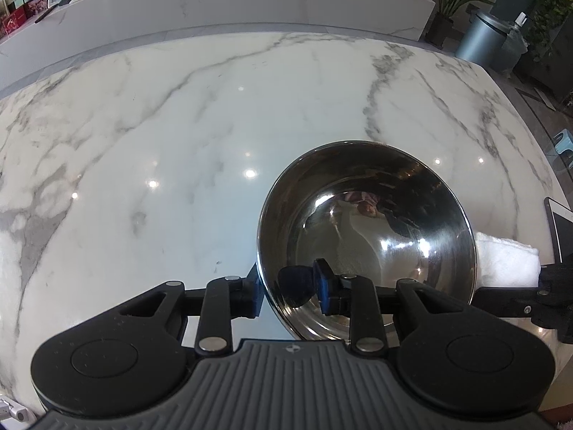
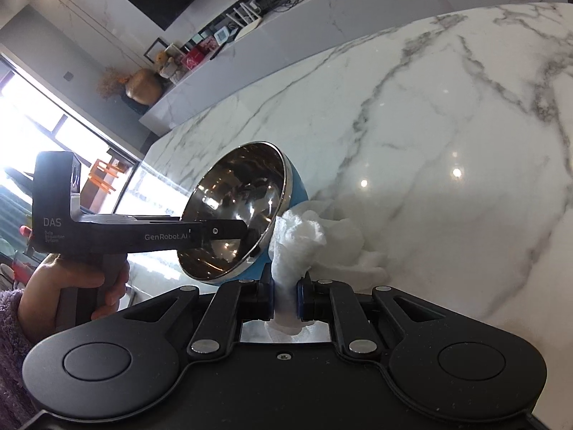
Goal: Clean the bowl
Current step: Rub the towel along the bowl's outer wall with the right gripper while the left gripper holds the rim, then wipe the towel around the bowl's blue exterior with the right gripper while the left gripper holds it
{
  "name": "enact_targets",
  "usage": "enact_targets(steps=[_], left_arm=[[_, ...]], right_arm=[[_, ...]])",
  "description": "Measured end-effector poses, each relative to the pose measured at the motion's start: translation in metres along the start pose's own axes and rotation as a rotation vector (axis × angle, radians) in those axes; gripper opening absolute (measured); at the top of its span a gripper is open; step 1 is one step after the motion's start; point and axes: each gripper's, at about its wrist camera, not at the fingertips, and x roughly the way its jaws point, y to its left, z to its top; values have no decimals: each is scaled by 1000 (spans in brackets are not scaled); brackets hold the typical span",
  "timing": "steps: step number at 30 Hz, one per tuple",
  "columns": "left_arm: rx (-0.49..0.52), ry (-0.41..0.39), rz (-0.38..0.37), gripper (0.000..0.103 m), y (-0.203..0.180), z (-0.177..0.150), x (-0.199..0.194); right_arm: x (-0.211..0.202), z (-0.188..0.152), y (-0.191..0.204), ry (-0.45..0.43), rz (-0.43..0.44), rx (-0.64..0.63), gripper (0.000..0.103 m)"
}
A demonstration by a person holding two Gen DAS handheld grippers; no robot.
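A steel bowl (image 1: 365, 229) with a blue outside is held tilted above the marble table; it also shows in the right wrist view (image 2: 236, 211). My left gripper (image 1: 290, 292) is shut on the bowl's near rim, one finger inside, one outside. My right gripper (image 2: 285, 294) is shut on a crumpled white paper towel (image 2: 304, 236), which sits just right of the bowl, outside its rim. The towel also shows behind the bowl in the left wrist view (image 1: 505, 258).
The white marble table (image 1: 179, 143) spreads wide in front. A tablet-like device (image 1: 558, 229) lies at the right edge. A long white counter (image 1: 215, 3) stands behind, with a grey bin (image 1: 483, 36) and plants to the right.
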Motion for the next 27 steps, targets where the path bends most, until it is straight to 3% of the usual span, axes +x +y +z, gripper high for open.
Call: enact_targets(steps=[12,15,17,19,23,27], left_arm=[[33,-5,4,27,-2,-1,-1],[-15,6,-22,29,1,-1,-1],[-66,19,-64,39,5,-2,-1],[-111,33,-101,42,9,-3,0],[-152,69,-104,42,11,-8,3],[-125,67,-94,43,7,-10,4]], right_arm=[[-11,23,-12,-101,42,73,10],[-8,26,-13,-100,29,69,10],[-7,27,-13,-97,24,67,10],[-5,27,-13,-94,23,67,10],[-2,29,-15,-89,5,75,10],[0,28,-16,-84,-12,80,10]])
